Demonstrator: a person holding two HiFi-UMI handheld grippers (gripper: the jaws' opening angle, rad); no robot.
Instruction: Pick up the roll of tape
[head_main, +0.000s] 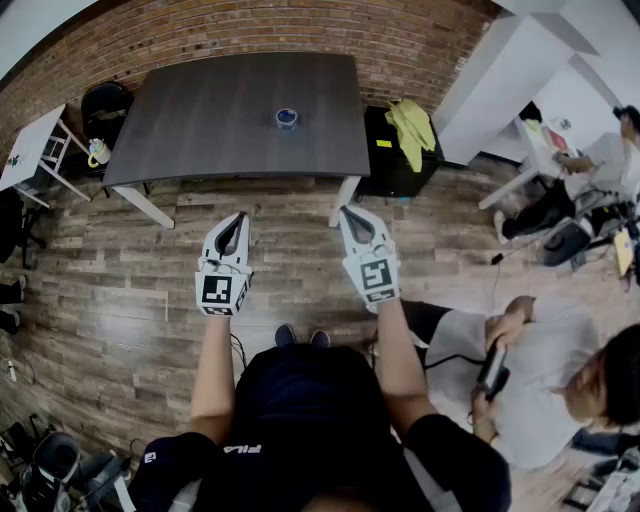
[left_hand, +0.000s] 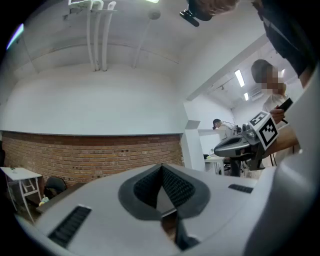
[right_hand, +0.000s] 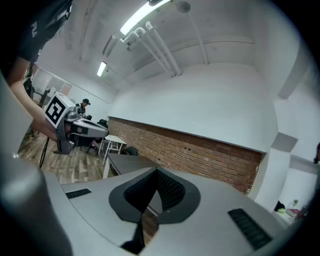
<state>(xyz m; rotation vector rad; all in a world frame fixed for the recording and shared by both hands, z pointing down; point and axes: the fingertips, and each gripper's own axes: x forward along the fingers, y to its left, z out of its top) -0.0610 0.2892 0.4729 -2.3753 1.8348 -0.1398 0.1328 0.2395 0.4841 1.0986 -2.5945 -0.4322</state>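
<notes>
1. The left gripper (head_main: 236, 218) and right gripper (head_main: 352, 214) have their jaws pressed together on nothing, side by side above the wooden floor (head_main: 130, 290).
2. The roll of tape (head_main: 287, 118) lies on the dark counter (head_main: 200, 125), well apart from both.

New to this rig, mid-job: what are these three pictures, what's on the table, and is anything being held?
There is no robot here: a person holds a two-jaw gripper in each hand. The head view looks down from a camera on their head. The other two views look along each gripper's own jaws. The left gripper and right gripper hang over the wood floor, short of the dark table. Both have their jaws together and hold nothing. The roll of tape lies on the table.
</notes>
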